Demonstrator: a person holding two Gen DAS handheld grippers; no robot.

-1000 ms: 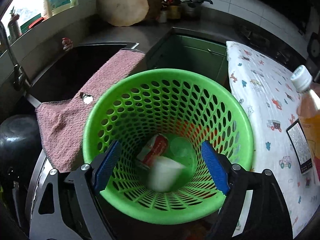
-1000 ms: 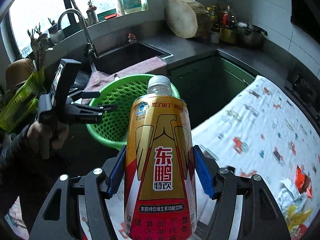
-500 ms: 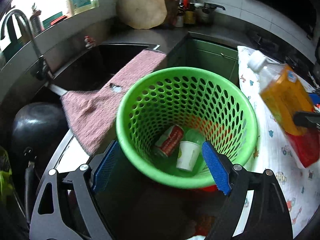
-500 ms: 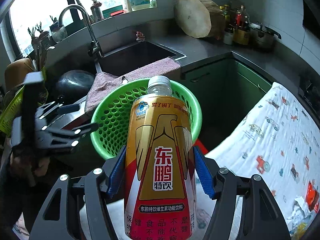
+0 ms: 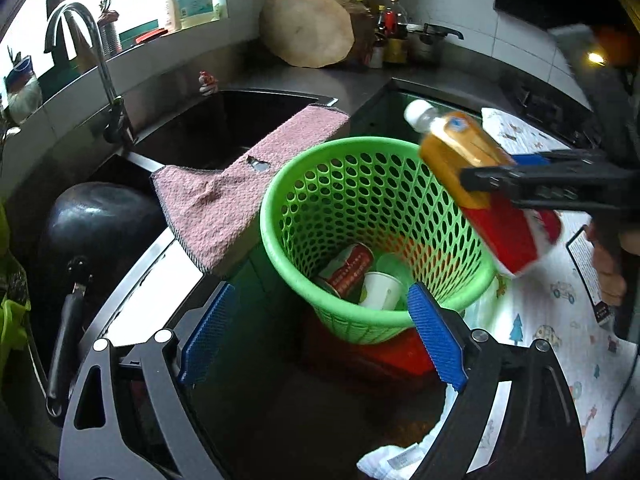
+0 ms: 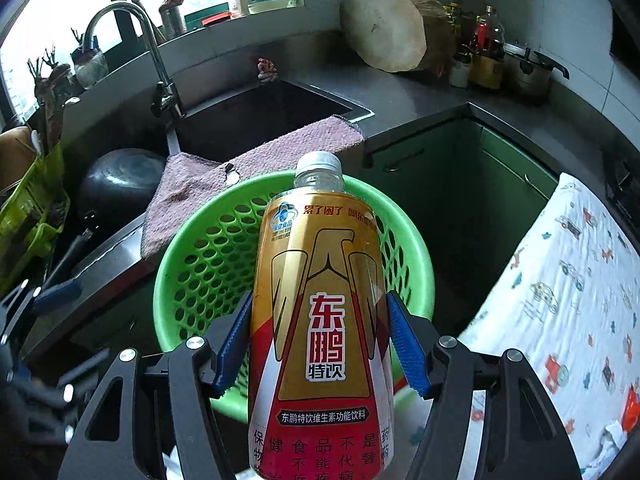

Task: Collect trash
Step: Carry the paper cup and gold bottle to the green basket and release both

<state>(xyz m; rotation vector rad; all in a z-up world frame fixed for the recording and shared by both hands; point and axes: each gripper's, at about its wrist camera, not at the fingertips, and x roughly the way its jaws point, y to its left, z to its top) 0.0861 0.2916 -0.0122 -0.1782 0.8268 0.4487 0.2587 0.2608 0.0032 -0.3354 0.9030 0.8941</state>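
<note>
My right gripper (image 6: pixel 320 340) is shut on a gold and red drink bottle (image 6: pixel 320 320) with a white cap, holding it above the green perforated basket (image 6: pixel 192 264). From the left wrist view the same bottle (image 5: pixel 460 156) hangs tilted over the basket's right rim (image 5: pixel 280 200), cap toward the basket. A red can (image 5: pixel 348 268) and a white paper cup (image 5: pixel 380 290) lie at the basket's bottom. My left gripper (image 5: pixel 320 336) sits back from the basket's near side, its jaws opening with nothing held between the blue pads (image 5: pixel 436 340).
A pink towel (image 5: pixel 240 192) drapes over the sink edge left of the basket. A dark pan (image 5: pixel 96 216) and faucet (image 5: pixel 80 60) stand at the left. A patterned cloth (image 6: pixel 560 300) covers the surface at the right, with crumpled wrappers (image 6: pixel 628 412) at its corner.
The right gripper carried the bottle from beside the basket to above its rim. My left gripper pulled back and away from the basket; the cup settled inside.
</note>
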